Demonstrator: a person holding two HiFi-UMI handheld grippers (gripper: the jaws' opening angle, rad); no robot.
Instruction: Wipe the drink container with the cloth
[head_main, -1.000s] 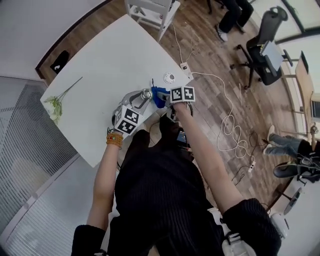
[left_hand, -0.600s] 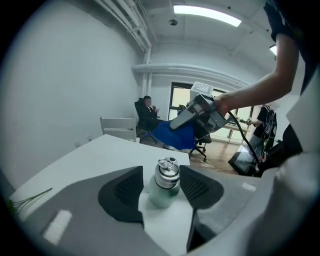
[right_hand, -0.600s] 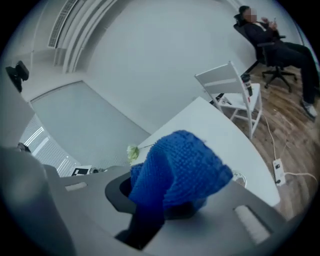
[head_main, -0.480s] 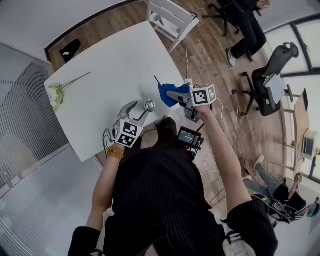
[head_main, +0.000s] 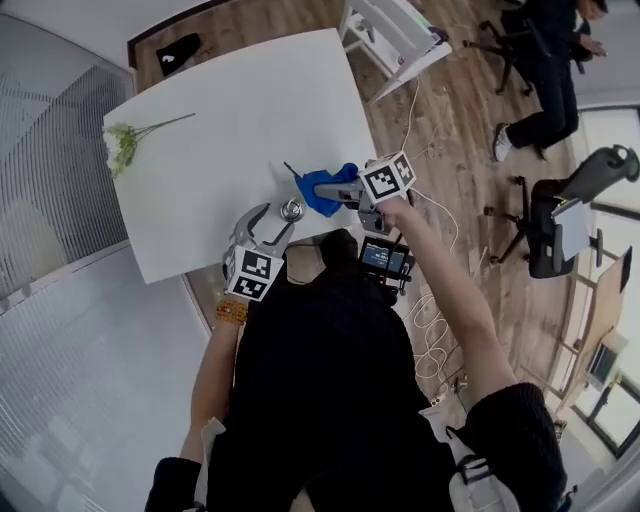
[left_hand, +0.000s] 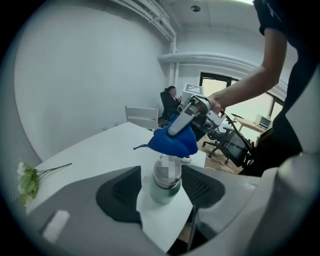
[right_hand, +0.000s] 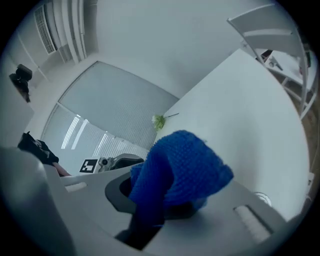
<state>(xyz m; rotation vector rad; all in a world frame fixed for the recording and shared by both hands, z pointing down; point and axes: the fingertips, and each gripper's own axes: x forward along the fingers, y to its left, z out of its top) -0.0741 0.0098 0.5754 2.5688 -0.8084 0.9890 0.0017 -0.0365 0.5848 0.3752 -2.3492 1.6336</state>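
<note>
Blue knit cloth (head_main: 322, 190) is bunched in the right gripper (head_main: 340, 191), whose jaws are clamped tight on its folds. Left gripper (head_main: 270, 222) has its jaws partway closed round the green body of the steel-capped bottle (head_main: 292, 210) and holds it upright over the near edge of the white table (head_main: 230, 120). Cloth sits at 2 o'clock of the cap, just beside it — contact can't be told. Flower sprig (head_main: 122, 146) lies at the table's 10 o'clock corner, well apart.
</note>
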